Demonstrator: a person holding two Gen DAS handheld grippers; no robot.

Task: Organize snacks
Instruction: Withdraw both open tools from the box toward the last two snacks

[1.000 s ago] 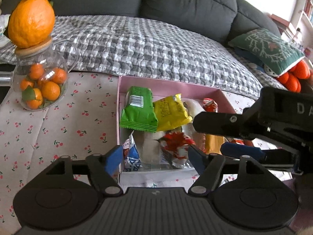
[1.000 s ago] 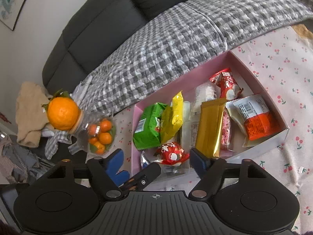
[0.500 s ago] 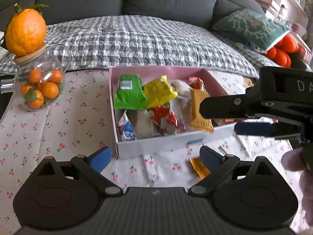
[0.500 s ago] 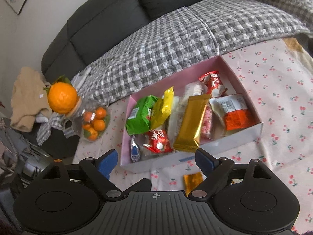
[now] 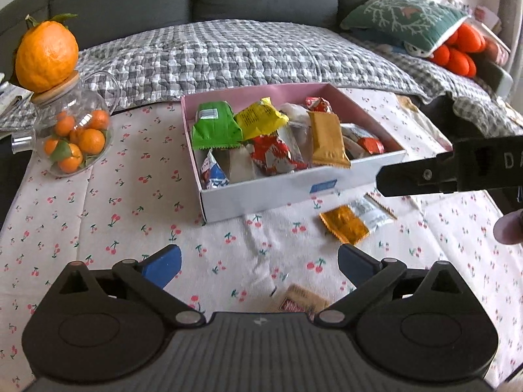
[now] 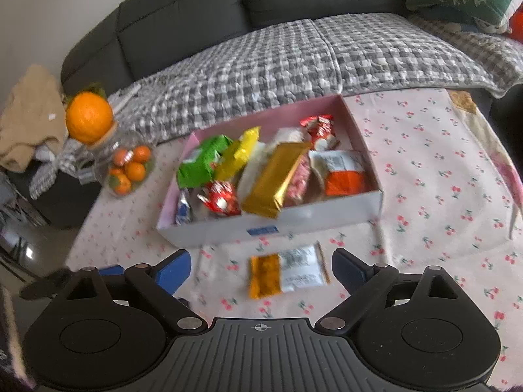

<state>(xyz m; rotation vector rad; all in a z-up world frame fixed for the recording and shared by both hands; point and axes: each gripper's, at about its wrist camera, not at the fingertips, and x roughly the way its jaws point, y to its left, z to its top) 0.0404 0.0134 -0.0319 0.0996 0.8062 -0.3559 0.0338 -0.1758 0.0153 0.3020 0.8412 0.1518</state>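
Note:
A pink-lined white box (image 5: 261,192) (image 6: 294,219) on the cherry-print cloth holds several snack packets, among them green (image 5: 212,127), yellow (image 5: 260,119), gold (image 5: 327,140) and red (image 5: 274,156). An orange-and-white packet (image 5: 354,222) (image 6: 287,272) lies on the cloth in front of the box. A beige packet (image 5: 300,300) lies near the left gripper's base. My left gripper (image 5: 258,264) is open and empty, above the cloth short of the box. My right gripper (image 6: 261,266) is open and empty, its fingers either side of the orange-and-white packet, above it.
A glass jar of small oranges (image 5: 73,137) (image 6: 129,170) topped by a large orange (image 5: 45,57) stands at the left. A grey checked blanket (image 5: 248,55) on a dark sofa lies behind the table. A green cushion (image 5: 405,16) is at the back right.
Both grippers have pulled back from the box toward the table's near side. The loose orange-and-white packet has come into view in front of the box, and the beige packet by the left gripper.

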